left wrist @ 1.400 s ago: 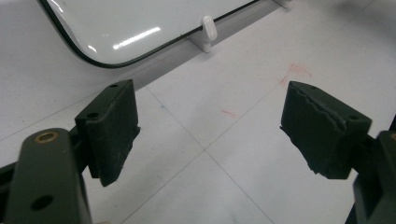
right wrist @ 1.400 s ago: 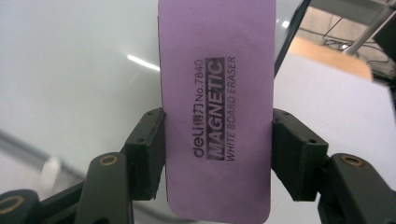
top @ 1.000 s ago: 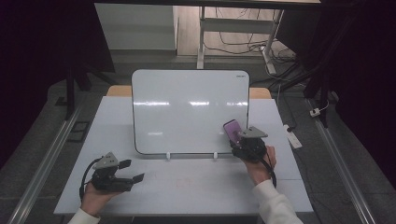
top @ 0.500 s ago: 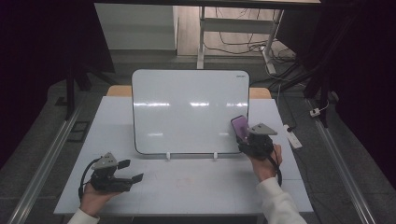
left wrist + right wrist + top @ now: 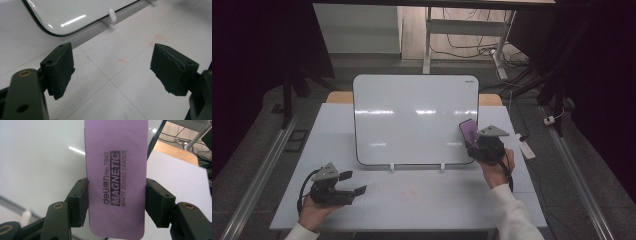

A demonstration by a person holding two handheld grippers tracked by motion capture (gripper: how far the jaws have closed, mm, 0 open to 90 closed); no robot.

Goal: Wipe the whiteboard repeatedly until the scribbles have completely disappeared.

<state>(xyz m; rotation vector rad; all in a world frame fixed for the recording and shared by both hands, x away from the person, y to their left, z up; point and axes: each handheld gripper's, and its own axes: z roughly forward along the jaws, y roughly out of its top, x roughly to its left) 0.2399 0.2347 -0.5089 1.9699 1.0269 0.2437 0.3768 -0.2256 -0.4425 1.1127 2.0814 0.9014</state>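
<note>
Your right gripper [image 5: 116,200] pinches the purple eraser [image 5: 115,177] at frame centre, before the whiteboard [image 5: 414,117]. Your left gripper [image 5: 112,70] stands spread, nothing between, lower frame.

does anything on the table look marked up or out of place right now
Faint red smudges stain the table in front of the whiteboard, likely marker residue. The board itself looks clean. The right gripper holds the purple eraser.

Purple eraser [image 5: 115,177] carried black print along its length: "deli", Chinese characters, "No.7840", "MAGNETIC", "WHITE BOARD ERASER". Small mark at whiteboard [image 5: 414,120] top corner was unreadable.
</note>
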